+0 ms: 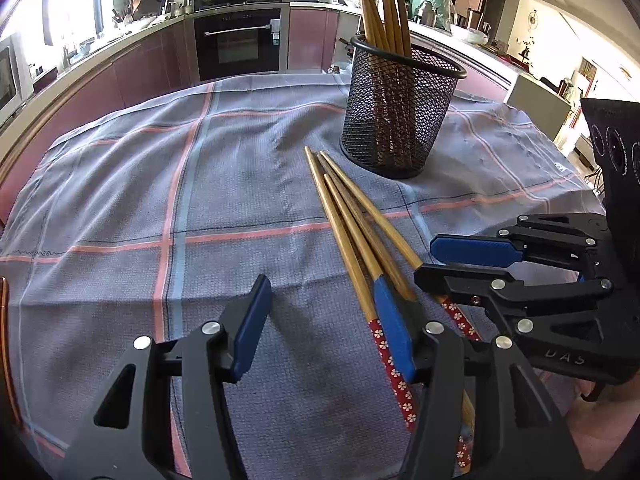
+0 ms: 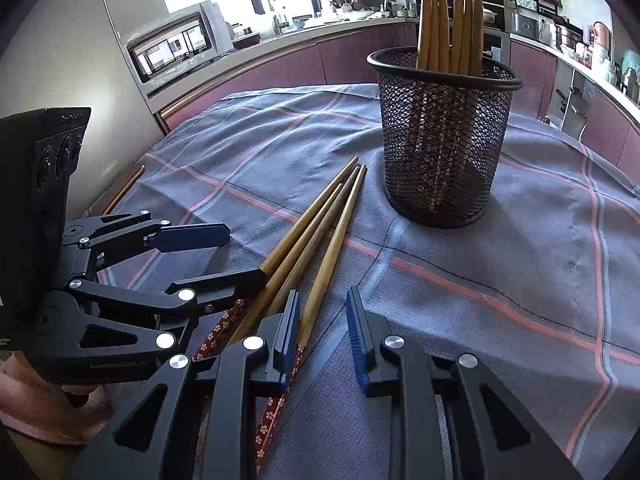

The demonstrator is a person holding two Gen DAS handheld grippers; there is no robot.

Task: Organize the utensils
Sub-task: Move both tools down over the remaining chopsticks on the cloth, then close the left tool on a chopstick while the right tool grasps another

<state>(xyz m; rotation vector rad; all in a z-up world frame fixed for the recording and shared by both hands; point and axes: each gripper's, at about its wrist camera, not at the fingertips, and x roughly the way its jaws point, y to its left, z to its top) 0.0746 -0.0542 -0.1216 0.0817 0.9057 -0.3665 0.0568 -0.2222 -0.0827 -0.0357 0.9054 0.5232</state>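
Note:
Several wooden chopsticks (image 1: 352, 220) (image 2: 312, 232) with red flowered handles lie side by side on the checked cloth, tips toward a black mesh holder (image 1: 400, 120) (image 2: 440, 140). Several more chopsticks stand in the holder, tips up. My left gripper (image 1: 320, 328) (image 2: 246, 256) is open over bare cloth, and its right finger (image 1: 394, 328) lies across the chopstick handles. My right gripper (image 2: 324, 332) (image 1: 426, 259) is low over the handles from the other side. One chopstick runs between its pads, close to the left pad (image 2: 290, 332), with a clear gap to the right pad.
The grey cloth (image 1: 160, 180) (image 2: 520, 260) with pink and blue stripes covers the table. A hand (image 2: 40, 412) holds the left gripper at the near left. Kitchen counters, an oven (image 1: 240, 40) and a microwave (image 2: 176, 44) stand beyond the table.

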